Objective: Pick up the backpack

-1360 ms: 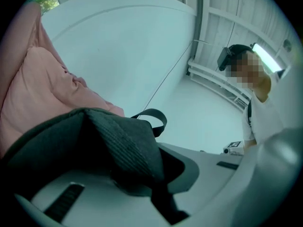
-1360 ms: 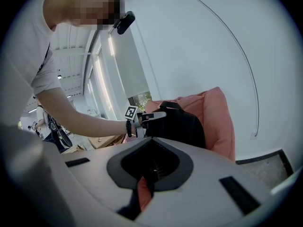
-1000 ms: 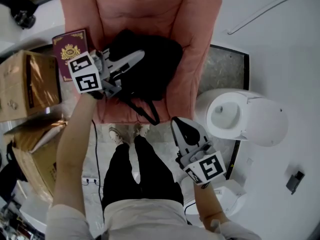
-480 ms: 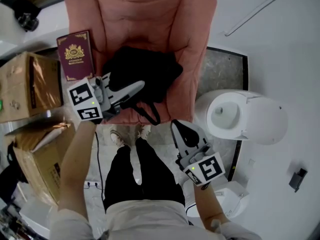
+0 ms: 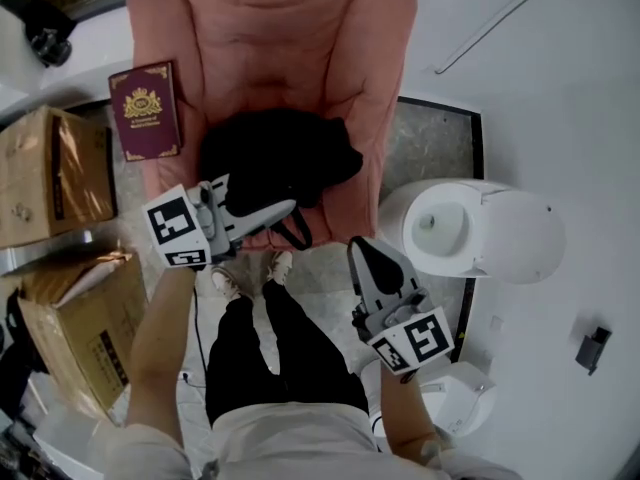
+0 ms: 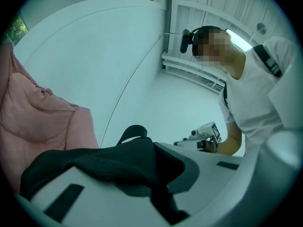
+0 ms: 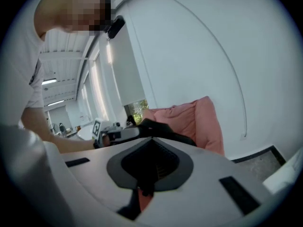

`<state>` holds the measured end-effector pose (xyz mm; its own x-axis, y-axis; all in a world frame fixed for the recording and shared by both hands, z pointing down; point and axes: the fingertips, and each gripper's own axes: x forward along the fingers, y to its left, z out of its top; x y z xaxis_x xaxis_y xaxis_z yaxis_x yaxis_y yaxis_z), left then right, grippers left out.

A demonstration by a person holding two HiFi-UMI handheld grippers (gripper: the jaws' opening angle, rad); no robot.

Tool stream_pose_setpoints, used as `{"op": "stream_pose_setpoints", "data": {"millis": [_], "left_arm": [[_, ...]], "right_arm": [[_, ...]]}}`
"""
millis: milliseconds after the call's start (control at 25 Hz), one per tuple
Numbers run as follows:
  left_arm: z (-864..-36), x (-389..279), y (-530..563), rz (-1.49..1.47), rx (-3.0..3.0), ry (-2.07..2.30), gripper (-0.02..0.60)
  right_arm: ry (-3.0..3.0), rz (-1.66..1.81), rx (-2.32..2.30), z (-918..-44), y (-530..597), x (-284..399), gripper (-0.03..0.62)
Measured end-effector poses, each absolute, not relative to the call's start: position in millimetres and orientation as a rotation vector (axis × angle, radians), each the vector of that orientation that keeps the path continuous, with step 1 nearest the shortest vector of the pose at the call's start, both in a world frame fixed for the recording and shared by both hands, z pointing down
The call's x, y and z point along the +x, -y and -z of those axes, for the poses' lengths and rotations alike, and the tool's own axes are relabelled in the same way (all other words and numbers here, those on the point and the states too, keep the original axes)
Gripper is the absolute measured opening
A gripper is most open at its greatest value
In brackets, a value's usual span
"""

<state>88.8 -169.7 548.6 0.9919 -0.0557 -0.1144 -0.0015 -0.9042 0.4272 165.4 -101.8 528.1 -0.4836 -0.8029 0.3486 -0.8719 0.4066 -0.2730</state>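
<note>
Black backpack (image 5: 275, 158) lies crosswise on pink armchair (image 5: 270, 38), strap (image 5: 297, 230) frontward.

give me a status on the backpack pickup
left gripper shut on backpack. right gripper shut, empty, held off to the side. backpack low on pink armchair seat, nothing on top of it.

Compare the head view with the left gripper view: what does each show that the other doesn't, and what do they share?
Head view only: maroon booklet, cardboard boxes, white bowl-shaped fixture. Left gripper view only: the camera on the person's head, and a close look at backpack fabric pinched by the left gripper between its fingers. Both: the backpack, the pink armchair and the right gripper.
</note>
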Motion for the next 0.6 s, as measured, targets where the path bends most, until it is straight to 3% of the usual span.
{"op": "stream_pose_setpoints", "data": {"millis": [600], "left_arm": [[-520.6,87.1,156.6,0.217,2.529,0.118,0.032]], "right_arm": [[2.414,-0.492,1.810,-480.7,105.3,226.3,0.020]]}}
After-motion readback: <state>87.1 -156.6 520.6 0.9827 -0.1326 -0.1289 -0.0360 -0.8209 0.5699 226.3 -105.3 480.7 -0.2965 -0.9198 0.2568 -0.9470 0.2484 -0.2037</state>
